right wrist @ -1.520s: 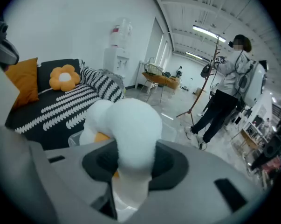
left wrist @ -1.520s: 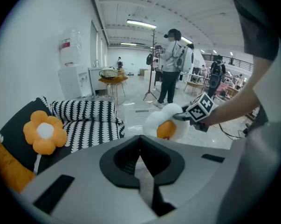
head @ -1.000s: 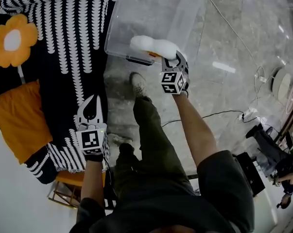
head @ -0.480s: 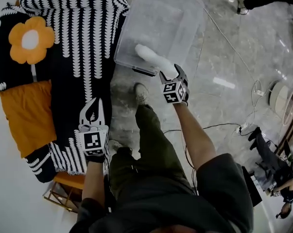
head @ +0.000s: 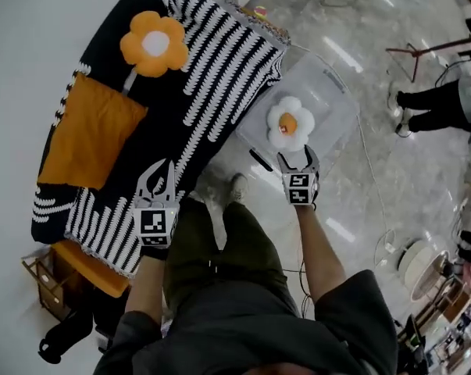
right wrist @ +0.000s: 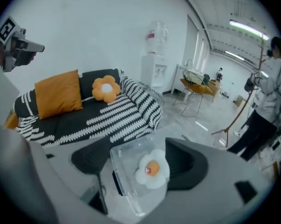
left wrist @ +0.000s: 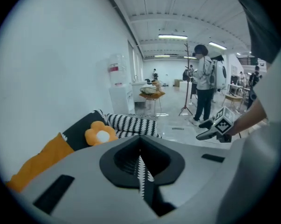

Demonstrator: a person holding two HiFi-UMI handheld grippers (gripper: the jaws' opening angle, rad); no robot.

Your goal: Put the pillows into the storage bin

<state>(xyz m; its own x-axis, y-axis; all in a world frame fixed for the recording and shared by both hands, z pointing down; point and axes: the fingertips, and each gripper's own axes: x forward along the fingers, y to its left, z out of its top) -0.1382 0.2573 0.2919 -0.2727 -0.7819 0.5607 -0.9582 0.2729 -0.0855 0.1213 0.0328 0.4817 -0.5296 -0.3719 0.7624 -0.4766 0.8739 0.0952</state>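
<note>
White egg pillow (head: 288,123) lies inside the clear storage bin (head: 330,104); right gripper (head: 297,156), arm outstretched, points down above it, its empty jaws having just been opening wide; left gripper (head: 161,174), jaws together, hovers over the striped sofa (head: 219,61).

Bin mouth: the storage bin (head: 326,92) has no lid on and stands open from above.
Inside the bin: a fried-egg pillow (head: 288,125) takes up the near part, with bare bottom showing beyond it.
Sofa side: the bin sits close by the end of the black-and-white sofa (head: 212,69), a strip of floor between them.
Sofa seat: a flower pillow (head: 155,44) and an orange cushion (head: 90,130) lie along the back, and the front of the seat is bare.
Behind the sofa: a white wall (head: 32,30) closes that side.
Near side: the wearer's shoe (head: 235,186) stands between sofa and bin.
Far side: the marble floor (head: 352,201) lies open, and a bystander's legs (head: 426,100) are well apart from the bin.
</note>
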